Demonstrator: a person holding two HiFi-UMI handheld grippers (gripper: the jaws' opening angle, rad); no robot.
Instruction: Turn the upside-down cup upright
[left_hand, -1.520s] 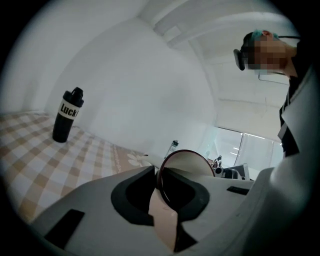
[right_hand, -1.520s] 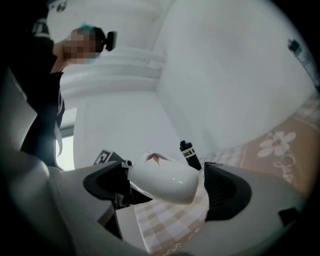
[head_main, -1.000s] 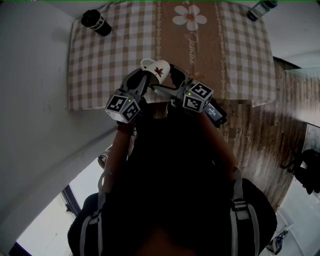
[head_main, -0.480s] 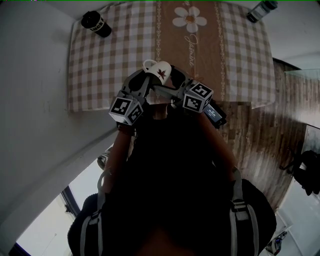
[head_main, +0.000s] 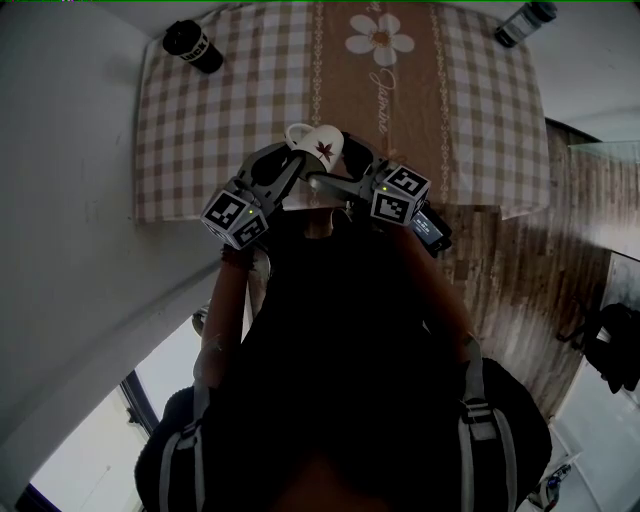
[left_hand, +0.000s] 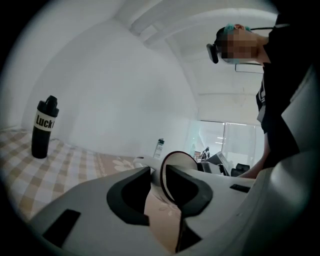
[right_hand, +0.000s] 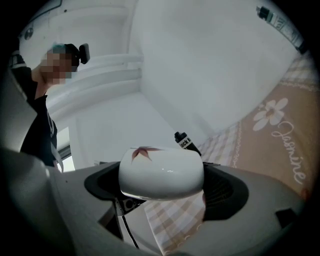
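Head view: cup (head_main: 318, 147) in the air over the near edge of the bench (head_main: 200, 110). Left gripper view: left gripper (left_hand: 157, 187) jaws have just been opening, rim loose between them. Right gripper view: right gripper (right_hand: 162, 186) jaws clamp the cup sideways. Probably a handover step. Next, the right rolls it mouth-up and sets it down.

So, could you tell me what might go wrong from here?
1. The left hand-held gripper has just been opening its jaws with the rim of the cup between them, so only the right hand-held gripper clamps the glossy cup; it may slip.
2. Pulling the left away could snag the rim.
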